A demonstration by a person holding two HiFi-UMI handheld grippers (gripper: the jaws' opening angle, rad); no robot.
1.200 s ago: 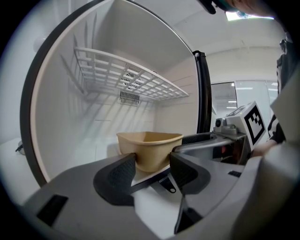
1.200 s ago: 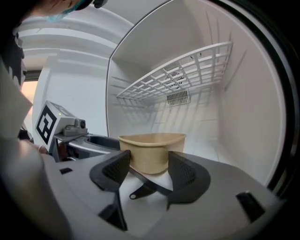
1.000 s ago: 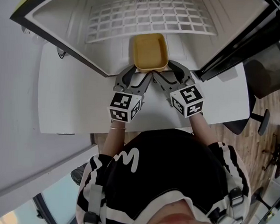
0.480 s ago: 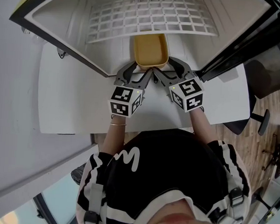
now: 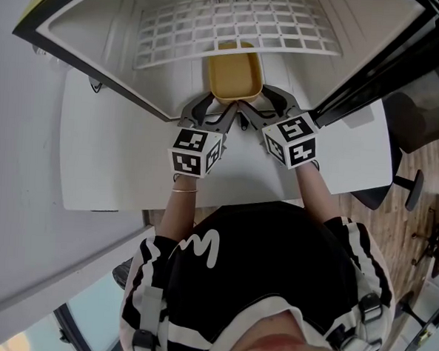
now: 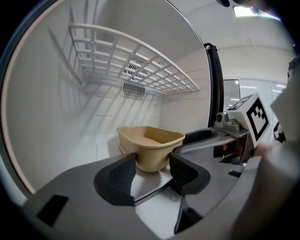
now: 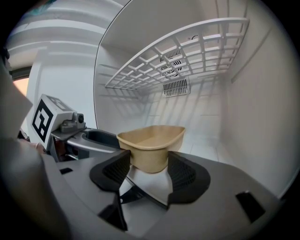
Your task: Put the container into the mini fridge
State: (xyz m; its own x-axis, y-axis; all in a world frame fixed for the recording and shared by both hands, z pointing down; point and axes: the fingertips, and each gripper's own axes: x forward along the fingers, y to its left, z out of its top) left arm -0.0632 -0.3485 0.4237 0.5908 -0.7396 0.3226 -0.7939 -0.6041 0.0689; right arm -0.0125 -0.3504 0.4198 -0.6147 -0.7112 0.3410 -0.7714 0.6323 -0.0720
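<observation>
Container: a tan open-topped tub [image 5: 235, 77] that looks empty. It sits on the floor of the mini fridge [image 5: 101, 56], under the white wire shelf [image 5: 236, 27], with its near end close to the fridge mouth.
Fridge: it is open toward the person and rests on the white surface [image 5: 109, 164].
Left tool [image 6: 153, 161]: its jaws are apart with nothing clamped between them. The container's near end sits just beyond the pads, and I cannot tell whether the pad tips touch its wall.
Right tool [image 7: 149, 161]: its jaws are also apart and empty, aimed at the same near end from the other side. The head view shows the two tools side by side at the fridge mouth, angled in toward each other.
Weight: probably light, being thin-walled with nothing in it.
Stiffness: it looks rigid enough to push, though the wall may give under a hard squeeze.
Slip: the fridge floor looks smooth, so the container should slide easily. An off-centre nudge would likely turn it.
Where to hold: the near short wall, pinched over the rim, or pressed evenly by both tools.
Progress: the container seems nearly placed, and a little more depth may be wanted.
</observation>
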